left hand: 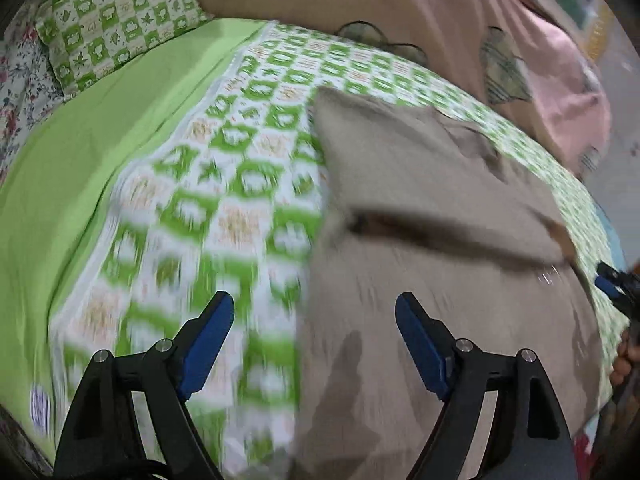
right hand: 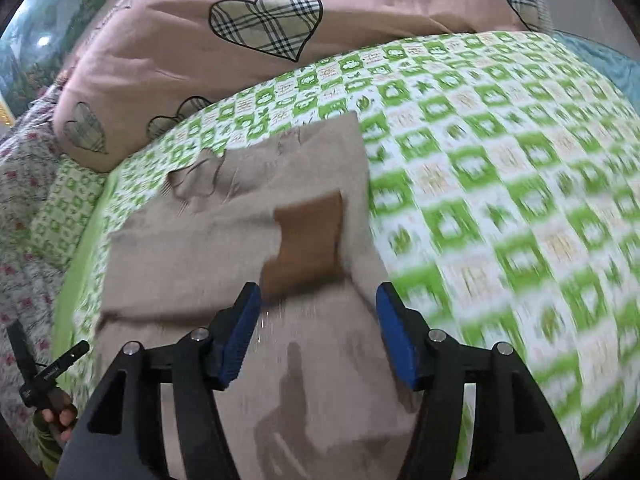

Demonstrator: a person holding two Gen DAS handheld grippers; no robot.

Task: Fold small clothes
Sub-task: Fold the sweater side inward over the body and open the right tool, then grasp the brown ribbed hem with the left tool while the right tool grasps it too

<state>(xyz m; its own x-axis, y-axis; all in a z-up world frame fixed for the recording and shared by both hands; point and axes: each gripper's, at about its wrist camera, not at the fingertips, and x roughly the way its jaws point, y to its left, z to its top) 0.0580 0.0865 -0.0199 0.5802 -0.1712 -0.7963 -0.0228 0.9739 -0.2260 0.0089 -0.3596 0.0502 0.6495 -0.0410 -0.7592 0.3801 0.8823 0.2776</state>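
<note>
You're hovering both tongs, left [left hand: 314, 344] and right [right hand: 318, 334], wide and empty over the beige garment [right hand: 224, 248], risking grabbing the checked bedsheet [right hand: 500, 184] too.

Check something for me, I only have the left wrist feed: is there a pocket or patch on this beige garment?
Observer: Yes. The right wrist view shows a brown patch on the beige garment, just ahead of the right gripper.
Operator: Right gripper holding anything?
Observer: No. Its jaws stand open over the garment, nothing between them.
Operator: What's beyond the garment on that side?
Observer: A pink blanket with plaid hearts, one large heart showing whole; the left view cuts it off.
Operator: Can you see my left gripper from there?
Observer: Only part of the tool, at the left edge with the hand that holds it. In its own view the left gripper is open.
</note>
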